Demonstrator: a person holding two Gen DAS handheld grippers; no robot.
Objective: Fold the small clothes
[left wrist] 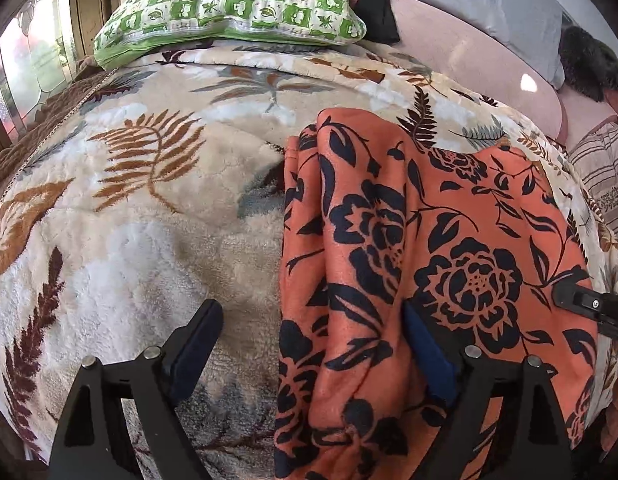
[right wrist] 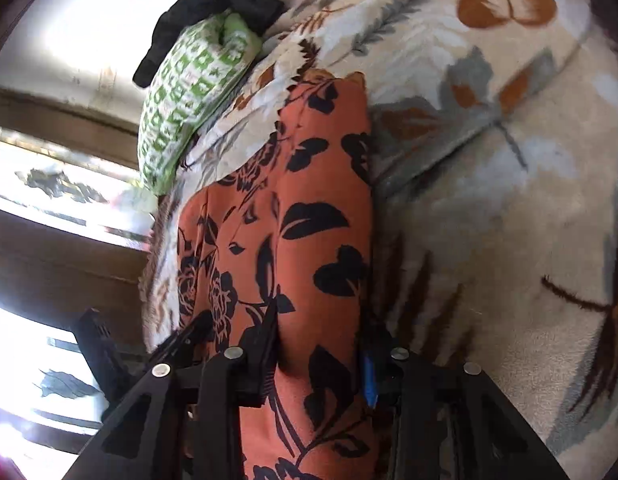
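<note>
An orange garment with a black floral print (left wrist: 409,240) lies on a cream leaf-patterned blanket (left wrist: 149,200) covering the bed, toward the bed's right side in the left wrist view. The left gripper (left wrist: 309,344) hovers over the garment's left edge, its fingers (left wrist: 197,336) spread wide, one above the blanket, the other above the cloth. The right gripper (right wrist: 321,344) has its fingers (right wrist: 265,344) narrowed onto a raised fold of the garment. A green checked pillow (left wrist: 229,4) sits at the bed's far edge, beside a black cloth (left wrist: 373,4).

a green checked pillow (left wrist: 229,8) and black cloth (left wrist: 373,4) rest on a leaf-patterned blanket (left wrist: 129,200).
</note>
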